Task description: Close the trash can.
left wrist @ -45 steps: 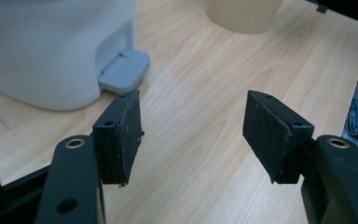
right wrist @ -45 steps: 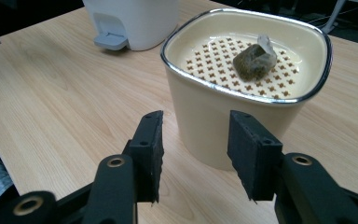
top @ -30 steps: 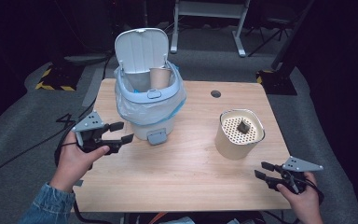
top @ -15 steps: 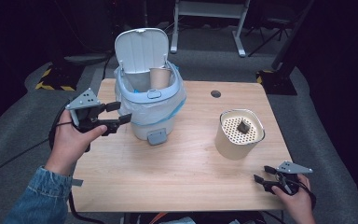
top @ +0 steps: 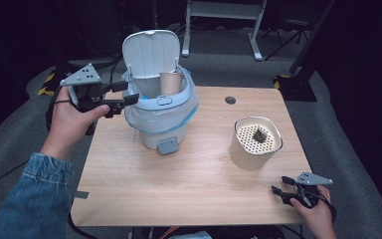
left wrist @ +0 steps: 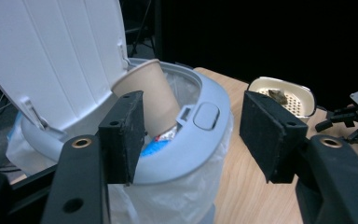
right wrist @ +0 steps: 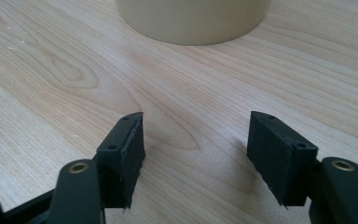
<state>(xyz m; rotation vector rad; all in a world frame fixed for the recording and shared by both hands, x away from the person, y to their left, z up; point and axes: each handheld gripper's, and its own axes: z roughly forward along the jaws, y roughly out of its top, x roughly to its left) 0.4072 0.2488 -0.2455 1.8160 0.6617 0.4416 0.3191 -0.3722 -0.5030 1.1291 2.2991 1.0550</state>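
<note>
1. The left gripper (top: 128,94) has its fingers (left wrist: 123,135) spread with nothing between them; they have just been closing a little, yet no pad presses on anything.
2. Compared with 1 second ago, that gripper now sits higher and farther from the person, moved from the surface beside the bin's base up to the bin (top: 160,107) rim, level with the open lid (top: 150,52).
3. In the left gripper view the fingers frame the grey rim, and the paper cup (left wrist: 149,100) leans inside the bin just behind the left finger, tilted against the lid.
4. My reading: the left hand is lining up on the cup or the lid, so a grasp at the bin looks like the step in hand, not yet made.
5. The right gripper (top: 278,185) has sunk slightly toward the near right corner of the surface (top: 189,174); its fingers (right wrist: 126,156) are spread and empty just above the wood, having just narrowed a little.
6. The beige canister (top: 256,142) with a small dark lump on its perforated top stands apart from both grippers, unchanged.
</note>
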